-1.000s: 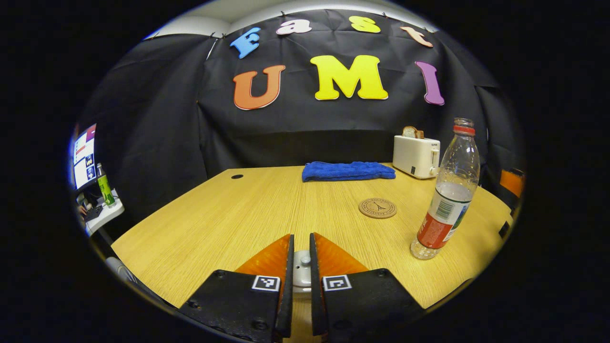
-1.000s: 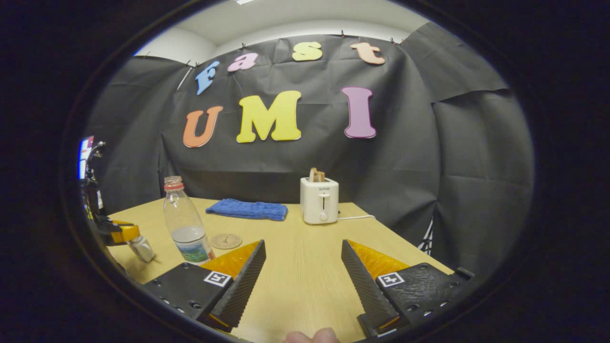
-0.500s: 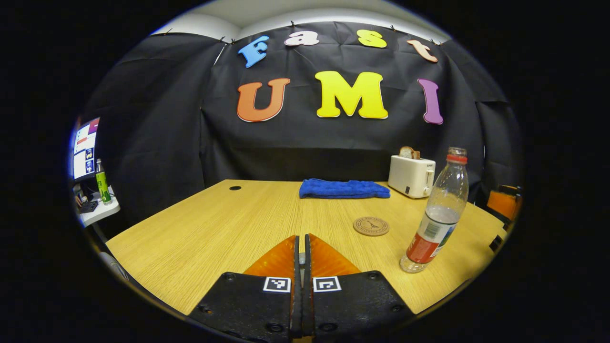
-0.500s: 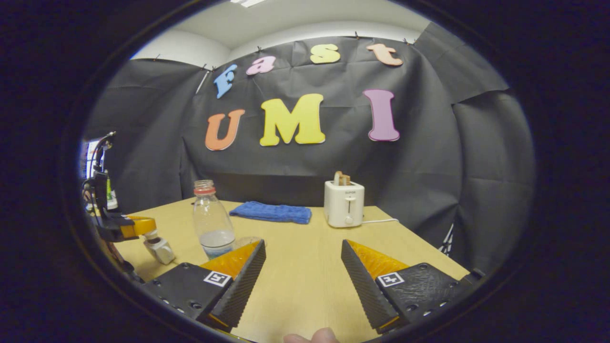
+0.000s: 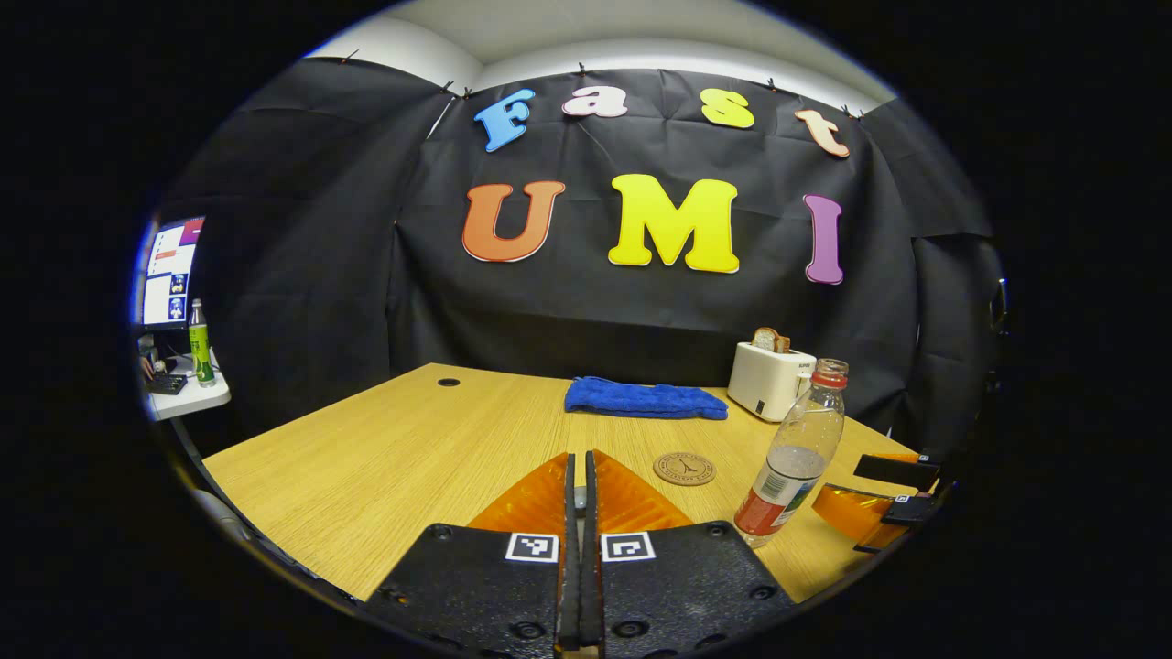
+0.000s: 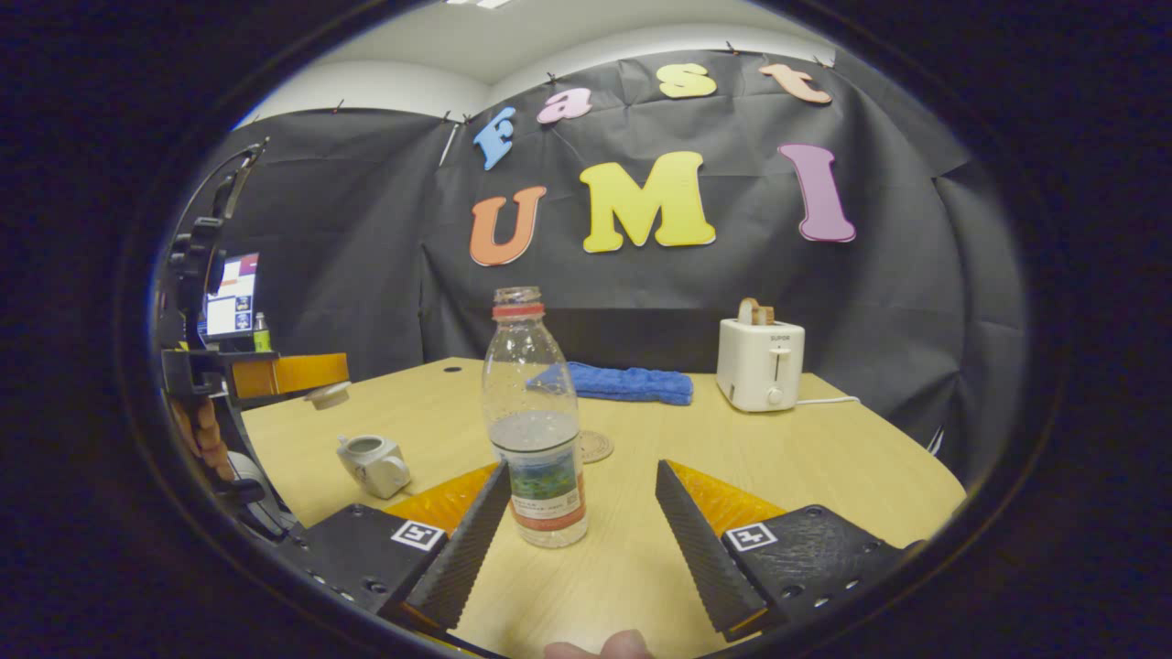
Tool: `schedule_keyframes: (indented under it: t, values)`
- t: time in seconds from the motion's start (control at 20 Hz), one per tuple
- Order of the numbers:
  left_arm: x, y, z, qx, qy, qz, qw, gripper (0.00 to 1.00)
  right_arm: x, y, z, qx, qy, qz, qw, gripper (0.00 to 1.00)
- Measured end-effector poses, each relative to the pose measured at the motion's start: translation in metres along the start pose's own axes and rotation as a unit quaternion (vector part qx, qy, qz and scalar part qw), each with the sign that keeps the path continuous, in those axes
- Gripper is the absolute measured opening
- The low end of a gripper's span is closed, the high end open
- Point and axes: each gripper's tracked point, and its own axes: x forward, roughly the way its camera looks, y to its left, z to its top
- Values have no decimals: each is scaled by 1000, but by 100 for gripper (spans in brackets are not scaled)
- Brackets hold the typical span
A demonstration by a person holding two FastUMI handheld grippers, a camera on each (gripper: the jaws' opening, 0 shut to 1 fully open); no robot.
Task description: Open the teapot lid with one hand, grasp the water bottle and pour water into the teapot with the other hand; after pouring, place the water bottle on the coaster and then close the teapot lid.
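In the left gripper view, the left gripper [image 5: 577,476] has risen since a second ago: then its fingers stood slightly apart with the white lid knob showing in the gap, and now they are pressed almost together with no knob visible between them. What they hold cannot be told from this view. The water bottle [image 5: 789,456] stands upright ahead and to the right of the fingertips, capless, about a third full. The coaster [image 5: 684,469] lies bare just ahead of the tips, left of the bottle. The right gripper [image 5: 874,499] has come into sight at the far right, beside the bottle.

In the right gripper view, the right gripper [image 6: 581,490] has swung toward the bottle [image 6: 536,430], which earlier stood far left and now stands just ahead of the wide-open fingers, nearer the left one, untouched. To the left, the teapot [image 6: 371,460] sits open on the table [image 6: 824,458]. Above it the left gripper [image 6: 288,372] holds the lid [image 6: 328,394] clear of the pot.
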Motion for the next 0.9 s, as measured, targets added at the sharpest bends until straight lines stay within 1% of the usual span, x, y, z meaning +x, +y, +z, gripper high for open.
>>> schedule_keyframes:
  t: [0.25,0.4,0.45,0.55,0.65,0.7,0.75,0.8,0.85,0.9]
  values:
    - [-13,11,15,3,-16,3,1000,3,23,15,3,2,-1,5,1000,97]
    - [-14,18,17,9,-15,5,1000,3,33,20,7,-5,-2,1,1000,95]
    - [-16,19,18,11,-15,4,1000,3,36,24,6,-3,-2,2,1000,97]
    - [-16,22,18,8,-14,2,1000,3,41,25,7,5,-1,-2,1000,95]
    - [-17,25,18,3,-12,1,1000,3,46,26,4,12,5,-6,1000,86]
    - [-17,25,18,2,-11,0,1000,3,46,27,5,14,6,-8,1000,85]
    - [-17,27,17,0,-10,-1,1000,3,46,26,6,13,6,-12,1000,81]
    - [-16,29,16,-1,-9,-2,1000,3,48,25,7,6,6,-20,1000,80]
    - [-17,31,16,-1,-8,-2,1000,3,45,25,11,-5,4,-23,1000,75]
    - [-17,34,16,1,-7,0,1000,3,47,25,14,-18,2,-24,1000,75]
